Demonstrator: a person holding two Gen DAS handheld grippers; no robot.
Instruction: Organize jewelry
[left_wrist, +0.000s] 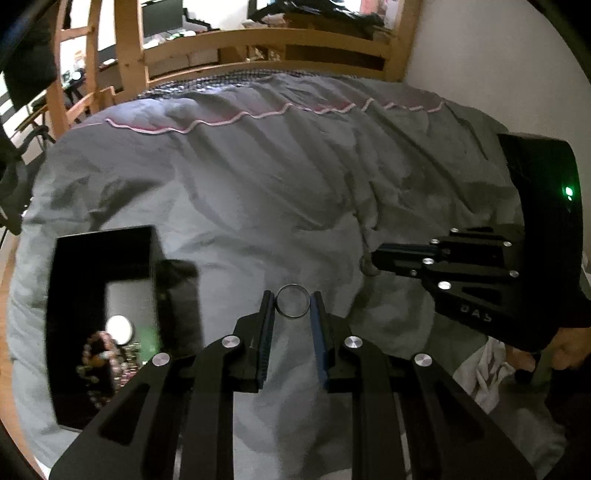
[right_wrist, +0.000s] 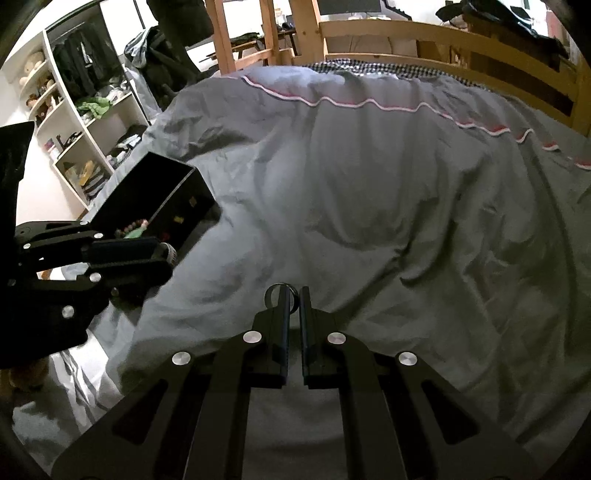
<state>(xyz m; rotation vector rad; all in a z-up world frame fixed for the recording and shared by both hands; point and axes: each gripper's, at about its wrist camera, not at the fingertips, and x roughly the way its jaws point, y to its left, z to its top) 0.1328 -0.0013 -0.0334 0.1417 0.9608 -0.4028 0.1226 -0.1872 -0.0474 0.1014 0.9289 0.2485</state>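
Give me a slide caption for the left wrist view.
Left tongs pinch a ring above the grey duvet, black jewelry box alongside.

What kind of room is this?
Most likely a bedroom. A rumpled grey duvet covers a bed with a wooden frame, and white shelves with dark hanging clothes stand beside it.

We see dim, soft-focus views; bright daylight blows out the far room, fisheye edges bend darkly.
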